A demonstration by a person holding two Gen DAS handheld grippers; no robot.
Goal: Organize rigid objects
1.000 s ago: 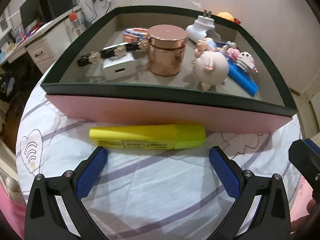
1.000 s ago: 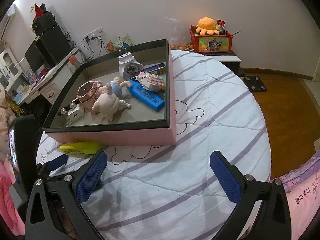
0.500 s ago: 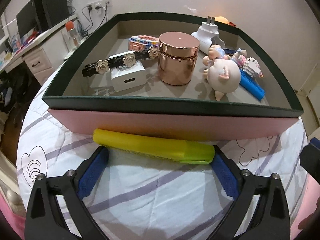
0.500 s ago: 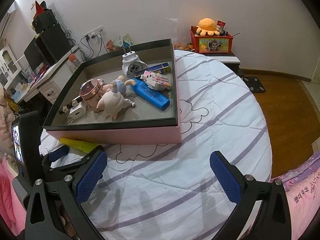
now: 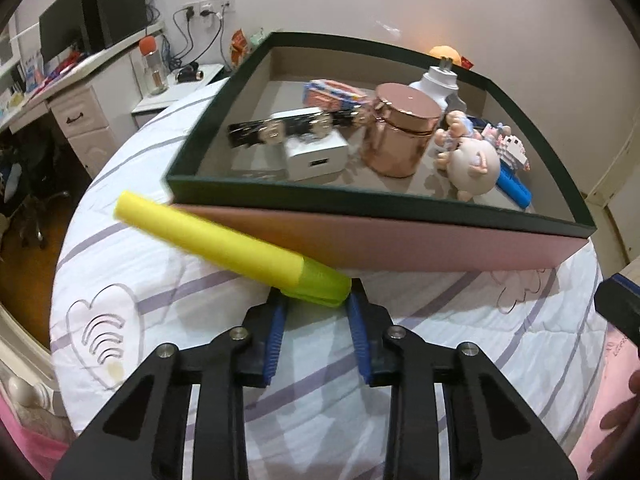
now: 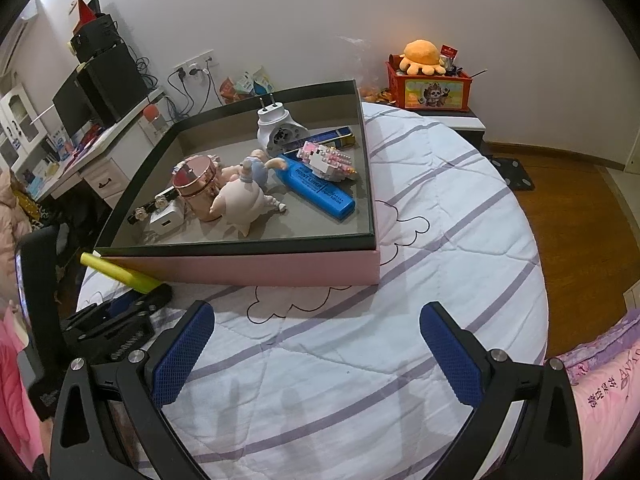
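A yellow highlighter [image 5: 208,240] lies slanted on the striped bedspread against the pink wall of the box [image 5: 400,240]. My left gripper [image 5: 316,304] is closing, its blue pads pressed on both sides of the pen's greenish cap end. The right wrist view shows the same highlighter [image 6: 116,272] with the left gripper [image 6: 132,304] at its tip. My right gripper [image 6: 316,344] hangs open over bare bedspread in front of the box, nothing between its fingers. Inside the dark-rimmed box [image 6: 240,246] lie a copper jar [image 5: 400,132], a pig figure [image 5: 474,164], a white charger [image 5: 316,156] and a blue highlighter [image 6: 320,192].
The box also holds a flowered hair clip [image 5: 272,132], a white plug adapter [image 6: 280,132] and a block toy [image 6: 328,158]. A desk with a monitor [image 6: 100,92] stands left of the bed. A red toy box [image 6: 432,88] sits at the back, wooden floor [image 6: 568,216] to the right.
The left gripper moved forward and its wide-open jaws closed onto the highlighter's cap end. The pen swung from lying along the box wall to slanting up left. The right gripper stayed put.
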